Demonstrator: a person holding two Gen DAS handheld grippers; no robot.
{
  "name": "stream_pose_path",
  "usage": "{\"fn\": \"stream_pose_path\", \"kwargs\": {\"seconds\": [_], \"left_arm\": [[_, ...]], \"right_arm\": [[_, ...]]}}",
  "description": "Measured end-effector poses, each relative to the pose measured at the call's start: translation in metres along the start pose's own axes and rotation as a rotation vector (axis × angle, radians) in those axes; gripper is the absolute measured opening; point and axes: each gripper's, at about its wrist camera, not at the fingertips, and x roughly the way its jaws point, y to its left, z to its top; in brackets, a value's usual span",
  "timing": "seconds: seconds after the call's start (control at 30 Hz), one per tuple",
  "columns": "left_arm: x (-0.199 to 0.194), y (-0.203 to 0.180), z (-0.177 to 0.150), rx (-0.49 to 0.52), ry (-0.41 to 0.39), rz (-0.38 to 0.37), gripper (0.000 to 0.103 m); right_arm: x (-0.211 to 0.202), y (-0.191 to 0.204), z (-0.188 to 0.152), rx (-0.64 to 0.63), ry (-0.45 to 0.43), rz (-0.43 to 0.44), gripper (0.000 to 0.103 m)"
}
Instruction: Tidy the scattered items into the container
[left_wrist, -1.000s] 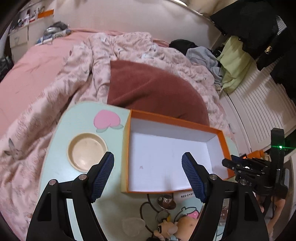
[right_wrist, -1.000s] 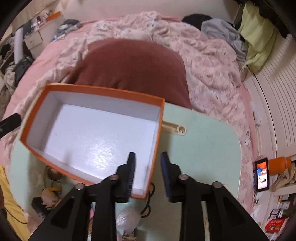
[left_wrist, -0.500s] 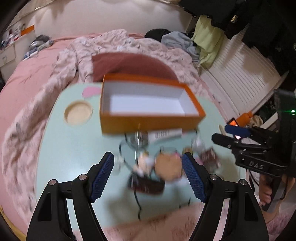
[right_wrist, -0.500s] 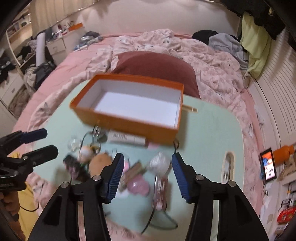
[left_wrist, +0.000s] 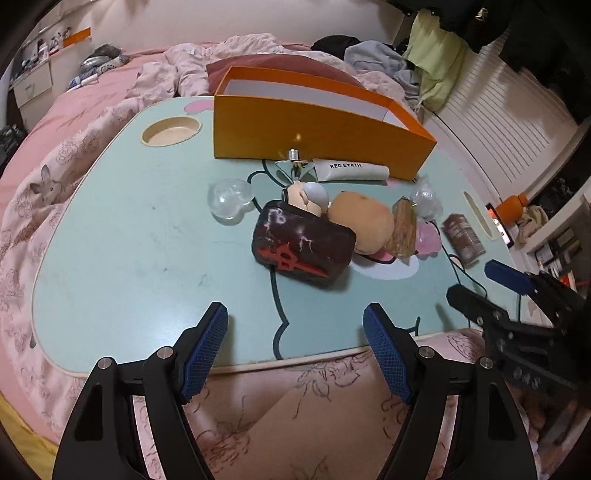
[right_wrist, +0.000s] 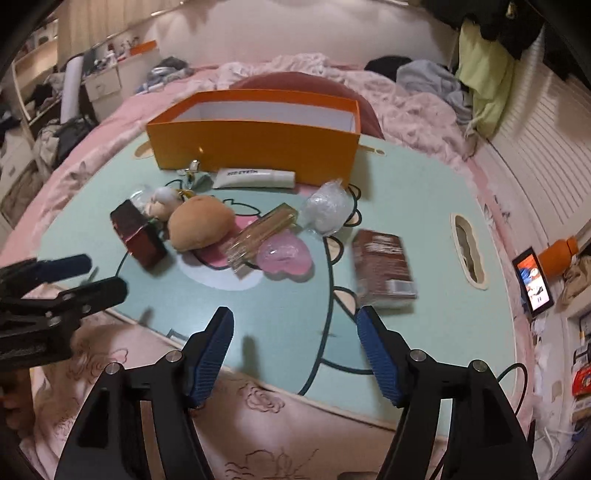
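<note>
An empty orange box (left_wrist: 317, 129) (right_wrist: 258, 144) with a white inside stands at the far side of a mint-green lap table (left_wrist: 140, 236) (right_wrist: 424, 221). In front of it lie a white tube (left_wrist: 352, 171) (right_wrist: 255, 178), a dark pouch (left_wrist: 301, 248) (right_wrist: 138, 232), a tan plush (left_wrist: 360, 221) (right_wrist: 199, 225), a clear heart case (left_wrist: 231, 201), a pink heart (right_wrist: 284, 254), a clear stick (right_wrist: 264, 230), a plastic wrap (right_wrist: 327, 210) and a brown packet (left_wrist: 463, 240) (right_wrist: 382, 267). My left gripper (left_wrist: 295, 341) hangs open over the near edge, empty. My right gripper (right_wrist: 295, 345) is opening, with nothing between its pads.
The table rests on a pink bed with a flowered quilt (left_wrist: 44, 184) and a maroon cushion (right_wrist: 295, 83). A round cup recess (left_wrist: 170, 130) is at the table's left, a slot (right_wrist: 467, 251) at its right. A phone (right_wrist: 533, 282) and an orange bottle (right_wrist: 559, 254) stand beyond the right edge.
Both grippers drew back from over the box to the table's near edge, so the scattered items came into view. The right jaws went from nearly shut to wide apart.
</note>
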Motion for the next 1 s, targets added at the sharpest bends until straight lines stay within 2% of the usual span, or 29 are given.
{"fn": "stream_pose_path", "kwargs": {"seconds": [0.13, 0.3, 0.33, 0.37, 0.5, 0.53, 0.8, 1.0], "left_arm": [[0.007, -0.005, -0.001, 0.036, -0.006, 0.048, 0.076], [0.016, -0.011, -0.002, 0.093, -0.030, 0.146, 0.076], [0.017, -0.012, -0.003, 0.106, -0.038, 0.163, 0.080], [0.019, -0.012, -0.004, 0.104, -0.044, 0.159, 0.086], [0.021, -0.007, -0.005, 0.087, -0.055, 0.167, 0.097], [0.023, -0.006, -0.005, 0.084, -0.047, 0.170, 0.103], [0.025, -0.004, -0.007, 0.078, -0.037, 0.161, 0.103], [0.024, -0.004, -0.006, 0.076, -0.035, 0.161, 0.103]], "right_arm": [[0.008, 0.005, -0.005, 0.001, 0.026, 0.000, 0.069], [0.023, 0.000, -0.013, 0.040, 0.047, 0.035, 0.069], [0.024, -0.002, -0.013, 0.051, 0.048, 0.042, 0.072], [0.025, -0.002, -0.014, 0.058, 0.049, 0.040, 0.074], [0.028, -0.002, -0.014, 0.068, 0.059, 0.032, 0.084], [0.028, -0.002, -0.014, 0.067, 0.061, 0.032, 0.085], [0.029, -0.001, -0.014, 0.067, 0.077, 0.022, 0.095], [0.029, -0.001, -0.015, 0.065, 0.079, 0.022, 0.096]]}}
